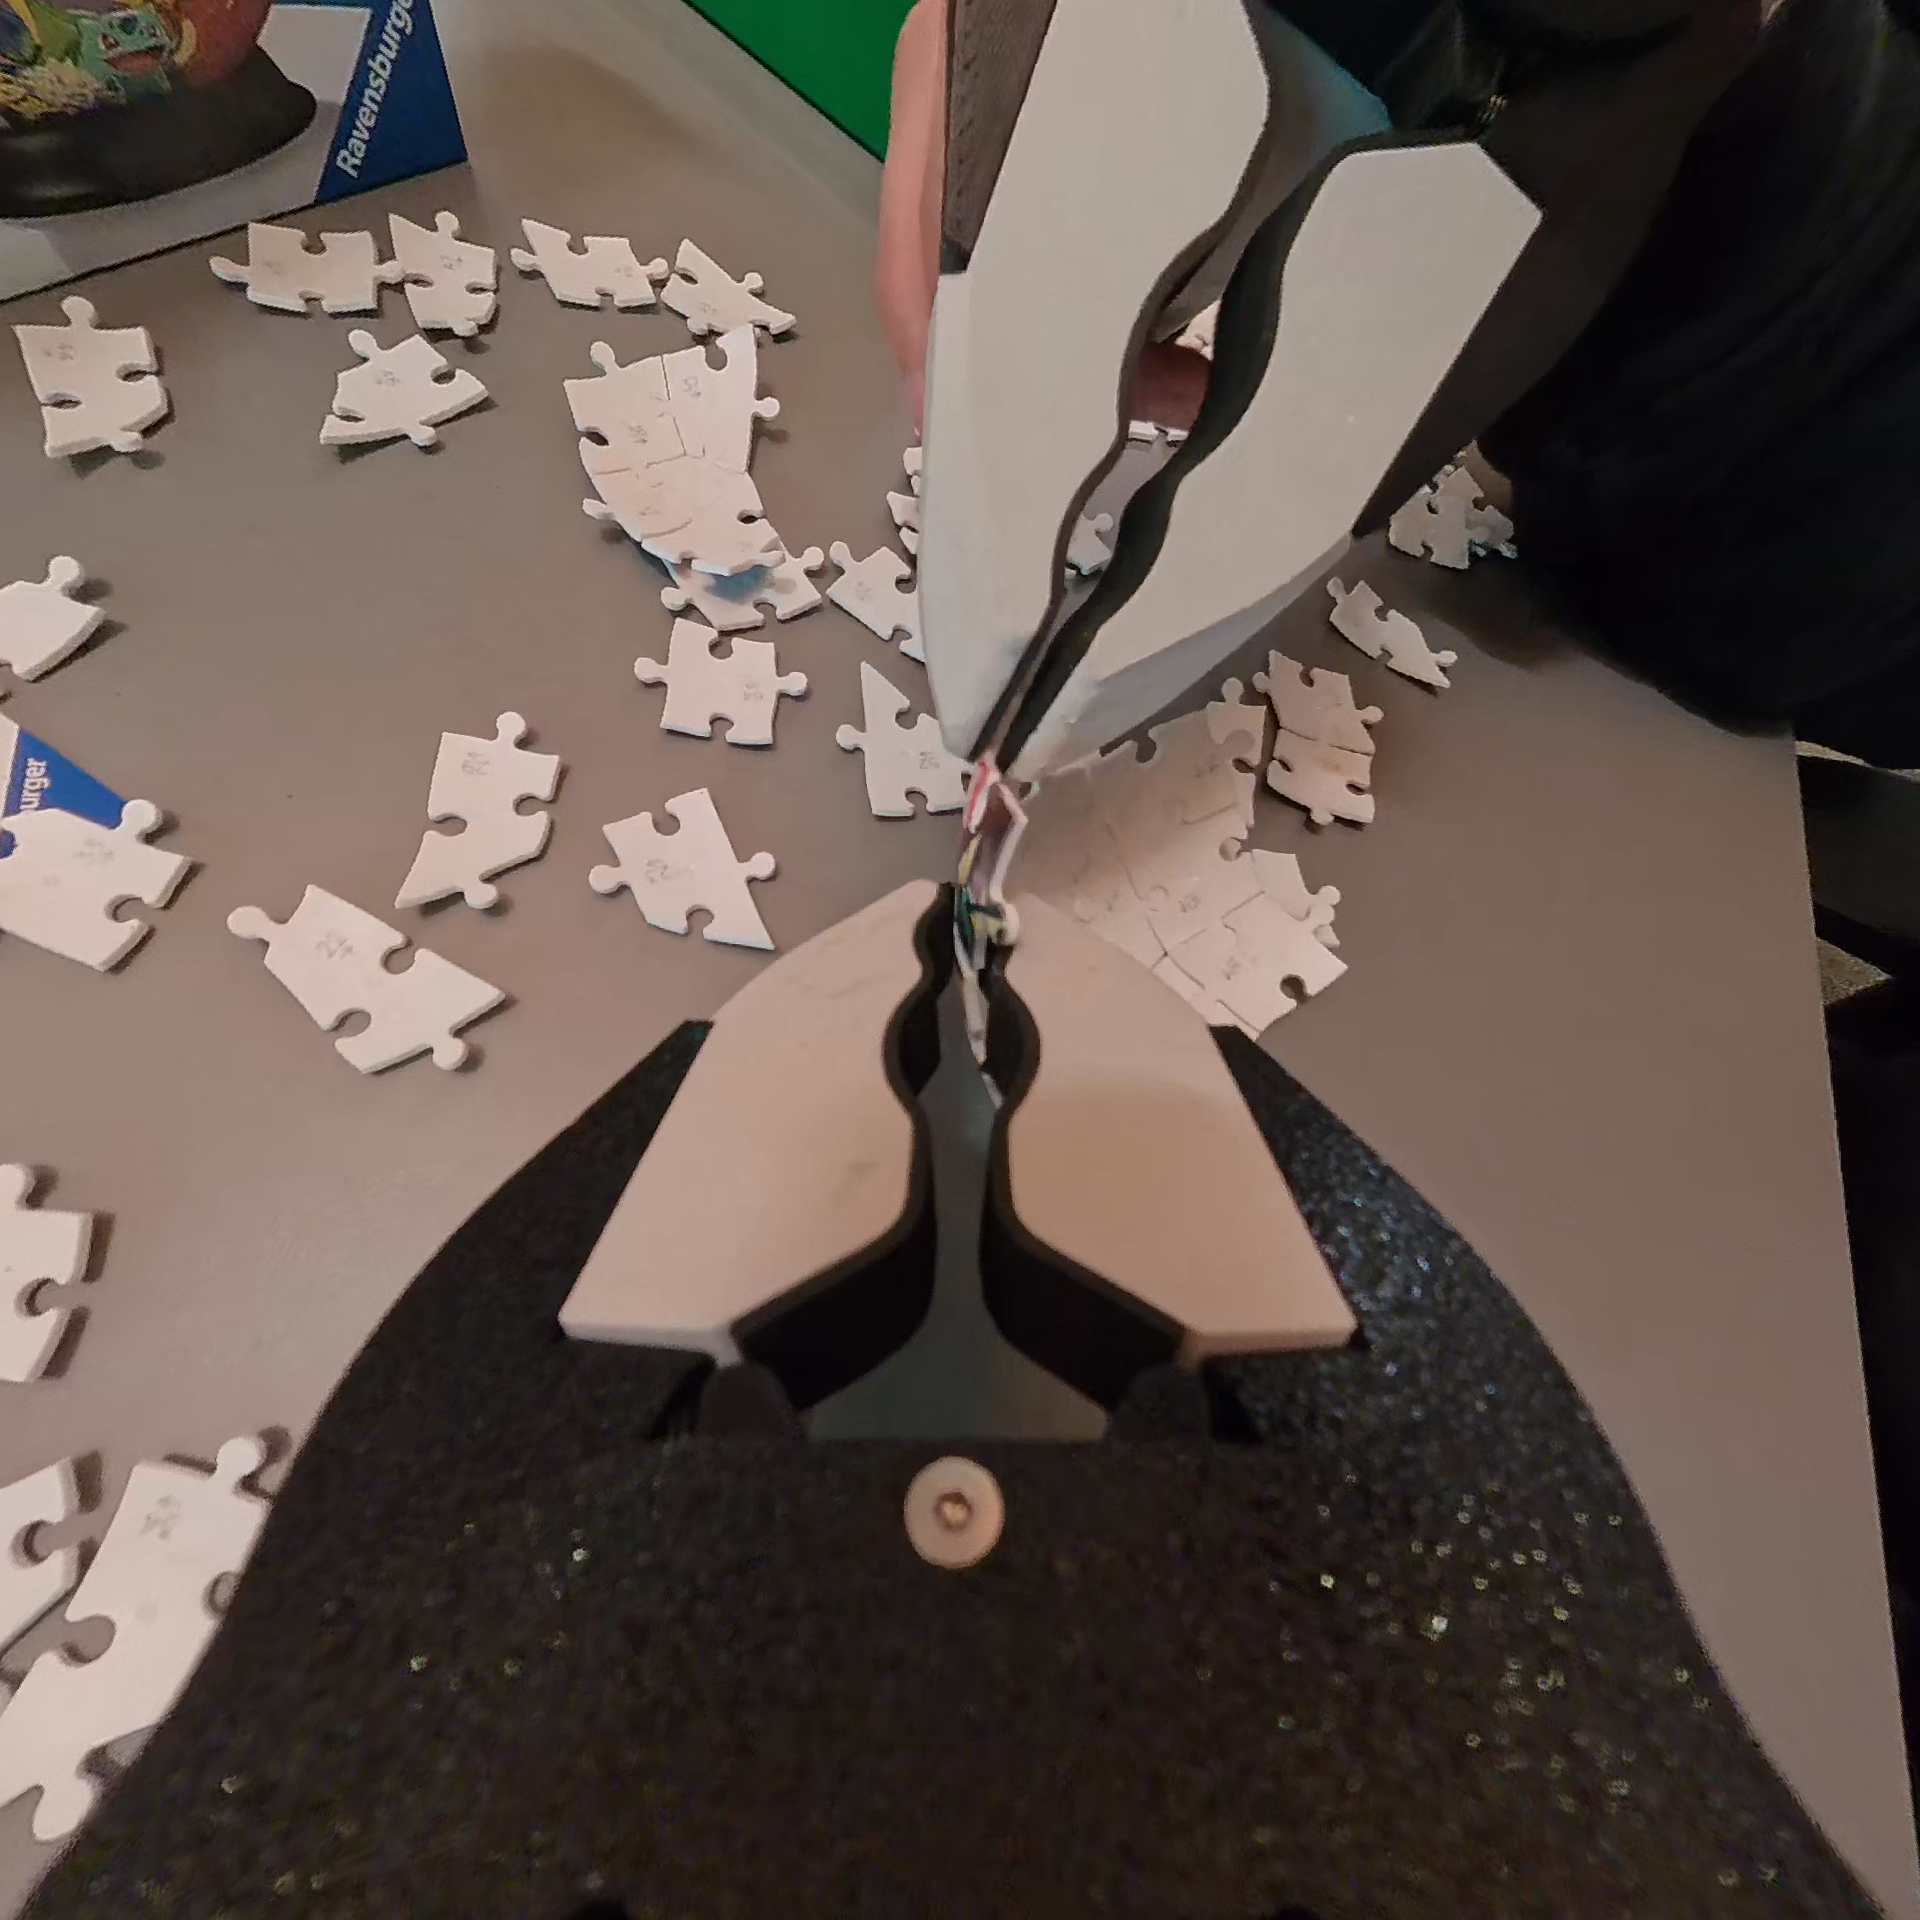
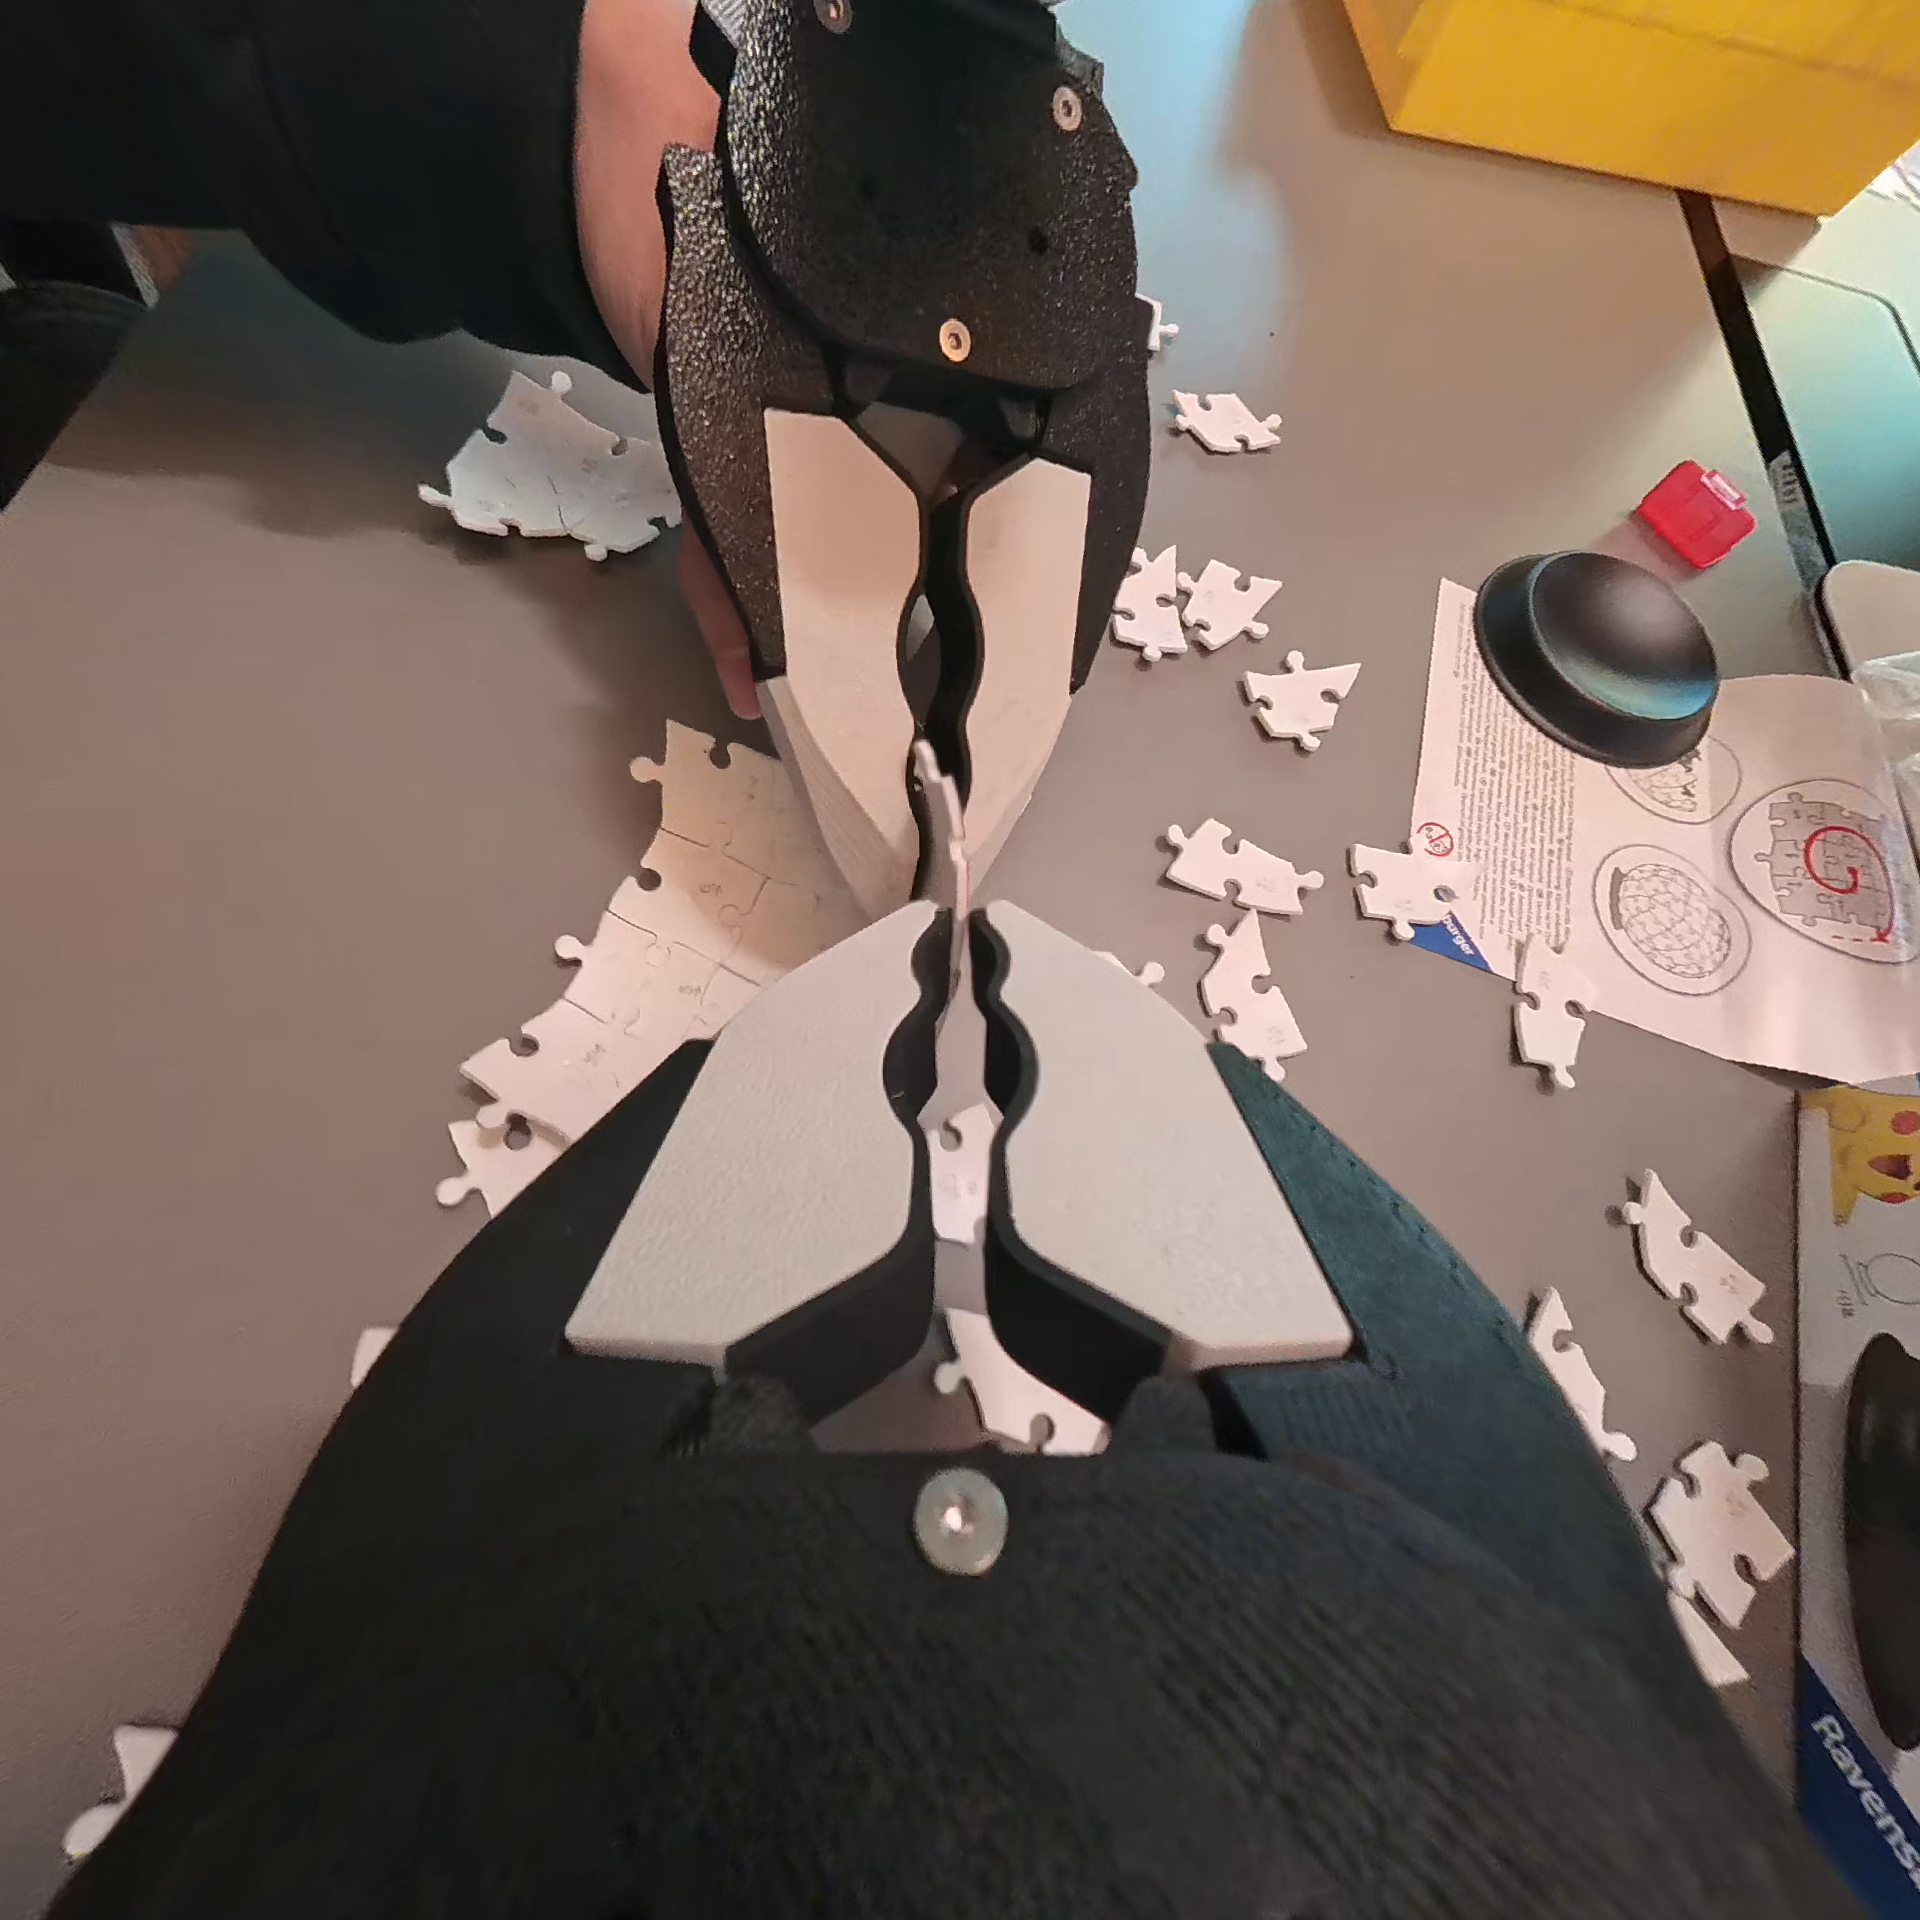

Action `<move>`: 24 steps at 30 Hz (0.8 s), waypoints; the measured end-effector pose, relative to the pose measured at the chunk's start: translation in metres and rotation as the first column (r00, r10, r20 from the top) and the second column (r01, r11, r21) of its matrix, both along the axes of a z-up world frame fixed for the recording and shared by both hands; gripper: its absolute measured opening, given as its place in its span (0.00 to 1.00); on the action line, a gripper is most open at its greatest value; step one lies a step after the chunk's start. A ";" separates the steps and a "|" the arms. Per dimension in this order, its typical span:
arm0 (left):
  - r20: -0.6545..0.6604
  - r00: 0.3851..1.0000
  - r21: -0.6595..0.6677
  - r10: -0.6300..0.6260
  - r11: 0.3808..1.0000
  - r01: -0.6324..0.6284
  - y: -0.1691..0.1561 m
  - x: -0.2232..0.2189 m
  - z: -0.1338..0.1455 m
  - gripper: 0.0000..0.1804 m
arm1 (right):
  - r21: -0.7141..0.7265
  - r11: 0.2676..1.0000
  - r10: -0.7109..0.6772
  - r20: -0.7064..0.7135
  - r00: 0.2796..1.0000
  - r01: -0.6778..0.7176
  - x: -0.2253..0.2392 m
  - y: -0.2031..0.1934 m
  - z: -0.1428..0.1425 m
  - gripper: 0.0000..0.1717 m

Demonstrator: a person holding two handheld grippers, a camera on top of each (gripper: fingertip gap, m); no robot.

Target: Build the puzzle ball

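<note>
Two tools (image 2: 961, 914) – dozens of white puzzle pieces (image 1: 488, 810) – one black dome (image 2: 1595, 655), one leaflet (image 2: 1662, 914)

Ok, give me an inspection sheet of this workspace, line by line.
Surface: grey table, dry.
Job's things: white face-down puzzle pieces scattered; curved joined section; upright puzzle pieces between both jaws.
Clutter: blue puzzle box, printed leaflet, black dome stand, red plastic item, yellow box.
Grippers: left gripper and right gripper each clamp pieces.
Cables: nothing seen.
Surroundings: green panel.
</note>
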State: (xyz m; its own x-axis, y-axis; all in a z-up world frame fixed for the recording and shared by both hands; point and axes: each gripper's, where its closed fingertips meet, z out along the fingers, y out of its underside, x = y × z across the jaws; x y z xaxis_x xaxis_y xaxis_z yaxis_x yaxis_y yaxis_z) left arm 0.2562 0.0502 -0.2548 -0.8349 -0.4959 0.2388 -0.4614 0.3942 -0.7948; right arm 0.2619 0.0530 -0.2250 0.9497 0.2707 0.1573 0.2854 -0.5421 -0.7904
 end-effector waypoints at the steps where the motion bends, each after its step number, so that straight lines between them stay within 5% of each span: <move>1: -0.002 1.000 0.003 0.006 1.000 -0.006 0.001 0.001 -0.001 0.01 | -0.006 1.000 -0.015 0.013 1.000 0.015 0.004 -0.002 0.000 0.07; 4: -0.017 0.999 0.006 0.035 0.999 -0.035 0.005 0.002 -0.004 0.02 | -0.080 0.996 -0.047 -0.001 0.999 0.047 0.011 -0.017 -0.006 0.19; 9: -0.035 0.997 -0.019 0.069 0.997 -0.069 0.009 0.003 -0.003 0.01 | -0.089 0.992 -0.104 -0.151 0.983 0.091 0.014 -0.020 -0.006 0.18; 14: -0.019 0.998 -0.005 0.060 0.998 -0.060 0.008 0.002 -0.002 0.01 | -0.205 0.974 -0.147 -0.223 0.964 0.101 0.004 -0.011 -0.028 0.27; 24: 0.029 0.997 0.012 0.068 0.998 -0.068 0.010 0.002 -0.001 0.02 | -0.207 0.970 -0.201 -0.368 0.908 0.130 -0.001 0.002 -0.032 0.11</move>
State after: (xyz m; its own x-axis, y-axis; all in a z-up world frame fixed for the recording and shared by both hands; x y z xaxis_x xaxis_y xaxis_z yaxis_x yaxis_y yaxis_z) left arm 0.2578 0.0599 -0.2553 -0.8055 -0.5548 0.2083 -0.4645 0.3728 -0.8033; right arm 0.2607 0.0553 -0.2574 0.9601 0.0939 -0.2634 -0.1266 -0.6938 -0.7090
